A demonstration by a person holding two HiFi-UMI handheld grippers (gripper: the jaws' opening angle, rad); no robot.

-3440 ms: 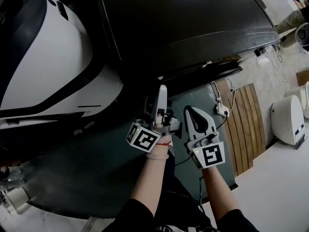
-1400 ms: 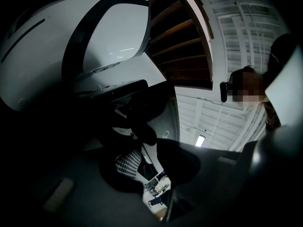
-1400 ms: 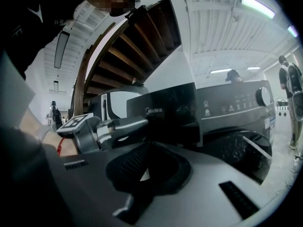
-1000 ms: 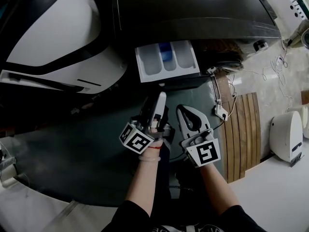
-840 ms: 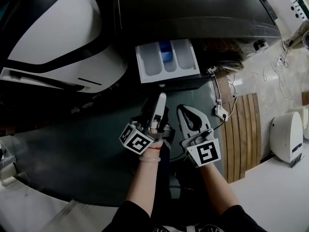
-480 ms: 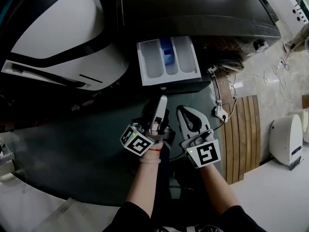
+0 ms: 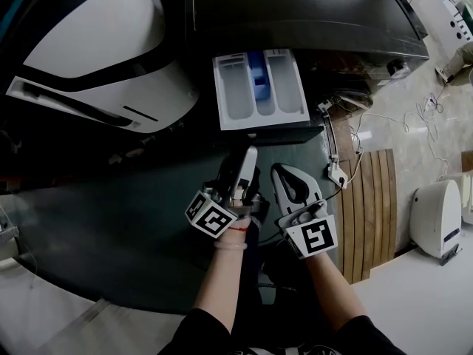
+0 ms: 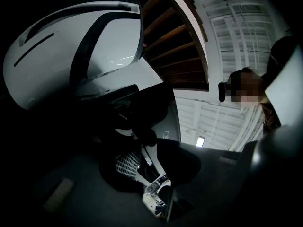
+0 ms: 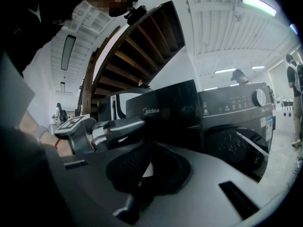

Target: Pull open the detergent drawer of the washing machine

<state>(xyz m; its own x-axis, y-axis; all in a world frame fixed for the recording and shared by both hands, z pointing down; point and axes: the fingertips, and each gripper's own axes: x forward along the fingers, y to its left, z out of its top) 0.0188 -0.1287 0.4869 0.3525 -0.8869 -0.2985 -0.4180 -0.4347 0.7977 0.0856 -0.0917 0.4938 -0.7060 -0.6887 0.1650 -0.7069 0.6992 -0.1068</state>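
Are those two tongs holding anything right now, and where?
Nothing: the left tongs and right tongs are both empty, clear of the open white plastic detergent drawer.

The open drawer [image 7: 259, 87] juts from the washing machine [image 7: 310, 13] straight ahead of your left hand-held gripper [image 7: 245, 157], with only a short gap free between. A white machine [image 7: 96, 50] blocks its far left.

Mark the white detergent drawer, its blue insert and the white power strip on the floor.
White plastic detergent drawer [image 7: 235, 95]: head view, left compartment.
Blue plastic insert [image 7: 258, 80]: head view, its centre.
White power strip [image 7: 338, 172]: head view, its body.
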